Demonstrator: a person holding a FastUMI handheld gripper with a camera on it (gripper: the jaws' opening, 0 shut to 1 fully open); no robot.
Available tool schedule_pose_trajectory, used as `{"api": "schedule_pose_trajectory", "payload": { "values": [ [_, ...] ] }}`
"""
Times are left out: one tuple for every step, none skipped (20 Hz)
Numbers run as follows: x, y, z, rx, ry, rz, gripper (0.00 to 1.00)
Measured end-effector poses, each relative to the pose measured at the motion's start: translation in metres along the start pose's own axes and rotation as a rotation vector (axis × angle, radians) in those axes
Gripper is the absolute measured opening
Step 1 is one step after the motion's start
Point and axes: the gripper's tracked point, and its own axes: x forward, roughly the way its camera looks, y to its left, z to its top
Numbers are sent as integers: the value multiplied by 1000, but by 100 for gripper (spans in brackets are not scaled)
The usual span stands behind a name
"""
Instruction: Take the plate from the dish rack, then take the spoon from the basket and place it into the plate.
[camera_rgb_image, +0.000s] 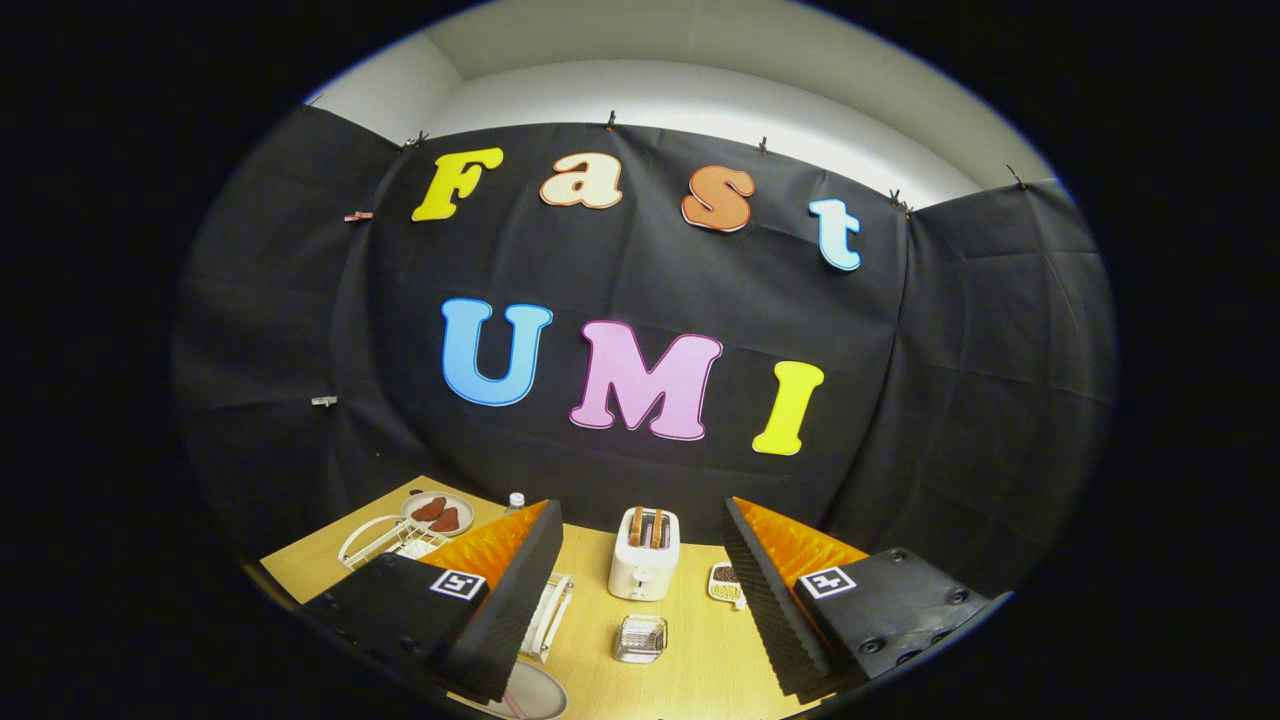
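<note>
My gripper (640, 505) is open, held high above the wooden table (700, 660) with nothing between its fingers. A white wire dish rack (385, 540) stands to the left, and the left finger hides part of it. The rim of a pale plate (532, 697) shows under the left finger, close to me. A small shiny wire basket (640, 637) sits between the fingers, nearer than the toaster. I cannot make out a spoon in it.
A white toaster (643, 566) with bread in its slots stands beyond the basket. A small patterned dish (725, 583) lies to its right. At the far left are a plate with two brown pieces (437, 514) and a bottle (515, 500).
</note>
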Motion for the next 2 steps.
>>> {"api": "schedule_pose_trajectory", "payload": {
  "values": [
    [-1,2,-1,-1,1,-1,97],
    [-2,2,-3,-5,5,0,97]
  ]
}}
